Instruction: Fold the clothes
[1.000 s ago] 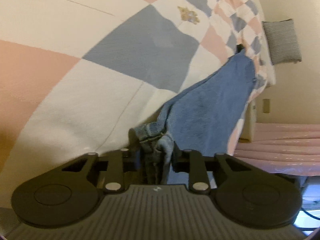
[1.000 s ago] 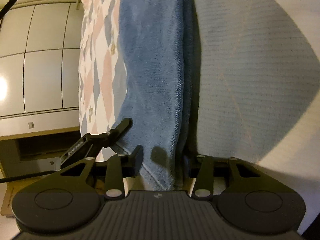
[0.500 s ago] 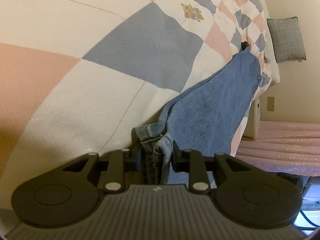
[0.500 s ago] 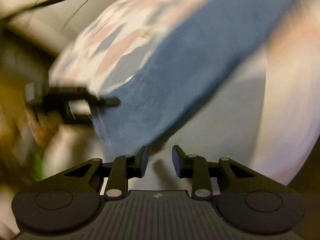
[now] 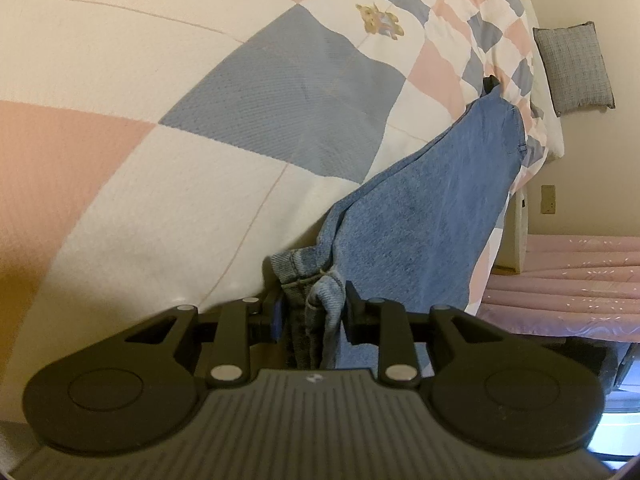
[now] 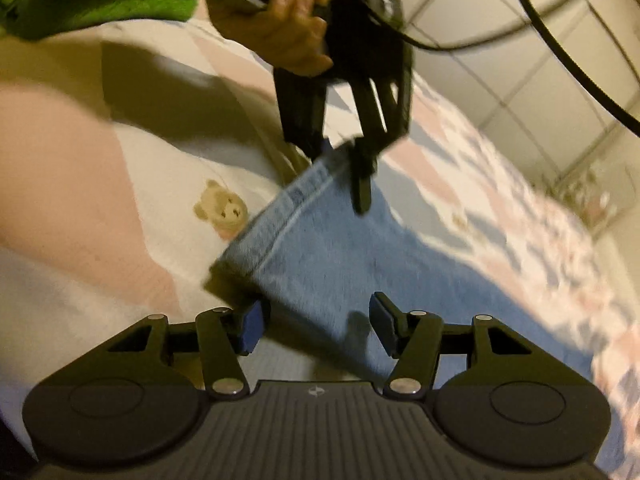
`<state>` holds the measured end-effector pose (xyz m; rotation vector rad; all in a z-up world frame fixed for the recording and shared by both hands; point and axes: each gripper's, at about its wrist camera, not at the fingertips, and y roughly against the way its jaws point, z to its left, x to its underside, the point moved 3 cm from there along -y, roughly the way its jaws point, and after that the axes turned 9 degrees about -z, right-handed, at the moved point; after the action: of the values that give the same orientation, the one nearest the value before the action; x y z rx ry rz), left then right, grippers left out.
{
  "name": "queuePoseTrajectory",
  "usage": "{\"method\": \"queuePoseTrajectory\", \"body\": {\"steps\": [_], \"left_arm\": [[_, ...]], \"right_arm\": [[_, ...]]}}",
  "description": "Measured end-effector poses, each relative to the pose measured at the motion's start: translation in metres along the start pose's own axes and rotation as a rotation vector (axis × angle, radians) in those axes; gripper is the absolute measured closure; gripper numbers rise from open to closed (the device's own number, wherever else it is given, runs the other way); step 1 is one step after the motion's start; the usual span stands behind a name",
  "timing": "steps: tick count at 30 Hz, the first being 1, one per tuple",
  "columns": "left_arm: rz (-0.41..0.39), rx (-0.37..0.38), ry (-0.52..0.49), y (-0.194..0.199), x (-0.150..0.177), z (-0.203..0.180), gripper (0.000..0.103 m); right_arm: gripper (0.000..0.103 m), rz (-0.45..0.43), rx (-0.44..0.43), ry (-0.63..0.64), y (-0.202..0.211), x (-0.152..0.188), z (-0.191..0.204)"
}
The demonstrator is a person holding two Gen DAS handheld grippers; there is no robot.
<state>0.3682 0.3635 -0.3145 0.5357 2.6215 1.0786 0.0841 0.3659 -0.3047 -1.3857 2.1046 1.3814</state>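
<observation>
Left wrist view: my left claw point(image 5: 312, 316) is clamping the bunched hem of the jeans point(image 5: 420, 220), keeping that end lifted while the rest is trailing across the checked quilt point(image 5: 180, 120) on the bed. My right claw point(image 6: 316, 326) is hanging apart over the denim, apparently lining up for a grip.

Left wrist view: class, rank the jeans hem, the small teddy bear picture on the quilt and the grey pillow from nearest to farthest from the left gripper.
1. Jeans hem: clamped between the fingers of the left gripper.
2. Teddy bear picture: up the quilt, above centre.
3. Grey pillow: far end of the bed, upper right, against the wall.
</observation>
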Motion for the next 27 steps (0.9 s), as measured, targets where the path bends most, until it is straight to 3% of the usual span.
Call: {"method": "queuePoseTrajectory", "body": {"steps": [6, 8, 16, 21, 27], "left_arm": [[-0.017, -0.016, -0.011, 0.004, 0.001, -0.005, 0.082], [-0.026, -0.018, -0.036, 0.007, 0.001, -0.012, 0.084], [-0.102, -0.001, -0.038, 0.022, -0.003, -0.057, 0.086], [-0.153, -0.005, -0.031, 0.016, -0.011, -0.100, 0.085], [-0.192, -0.040, -0.009, -0.030, -0.029, -0.158, 0.085]], "right_arm": [[0.072, -0.029, -0.052, -0.077, -0.007, -0.002, -0.011], [0.076, -0.041, -0.069, -0.143, -0.001, -0.001, -0.021], [0.082, -0.105, -0.190, -0.541, 0.021, 0.006, -0.086], [0.087, -0.142, -0.216, -0.765, 0.038, 0.025, -0.136], [0.090, -0.148, -0.177, -1.050, 0.052, 0.090, -0.214]]}}
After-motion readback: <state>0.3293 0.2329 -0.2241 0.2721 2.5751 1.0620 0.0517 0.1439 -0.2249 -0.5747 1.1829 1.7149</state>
